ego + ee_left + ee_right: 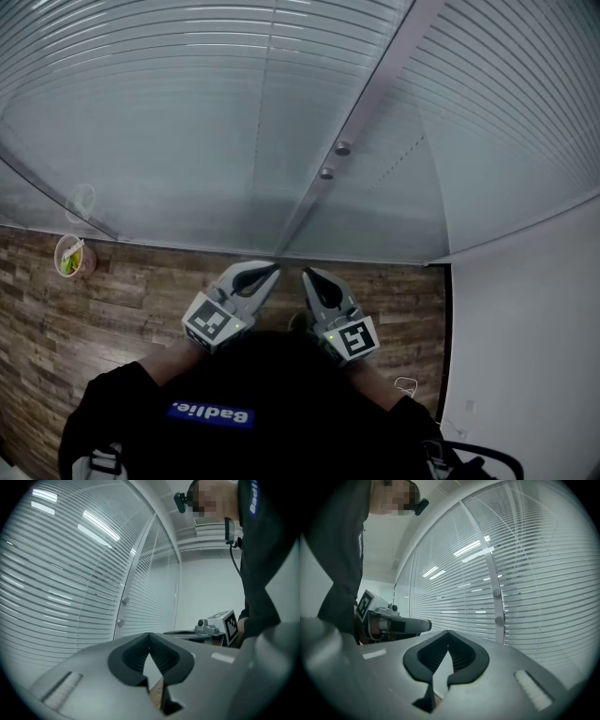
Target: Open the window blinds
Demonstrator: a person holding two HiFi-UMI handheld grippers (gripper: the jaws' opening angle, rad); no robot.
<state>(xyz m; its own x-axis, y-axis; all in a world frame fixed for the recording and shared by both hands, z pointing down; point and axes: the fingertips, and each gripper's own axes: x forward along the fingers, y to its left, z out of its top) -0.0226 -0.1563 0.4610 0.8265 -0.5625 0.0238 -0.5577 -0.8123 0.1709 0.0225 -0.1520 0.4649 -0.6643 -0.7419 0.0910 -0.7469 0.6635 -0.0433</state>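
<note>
Looks like the approach step: nothing grasped. Holds grey left gripper and grey right gripper side by side, both pinched shut, empty, facing closed white slatted window blinds ahead. Next probably calls for parting jaws onto a small round knob on the grey frame post

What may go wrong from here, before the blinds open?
The left tool and right tool are shut and empty; they must open before gripping. The upper knob and lower knob are small and close together, so a grip may slip or take the wrong one.
</note>
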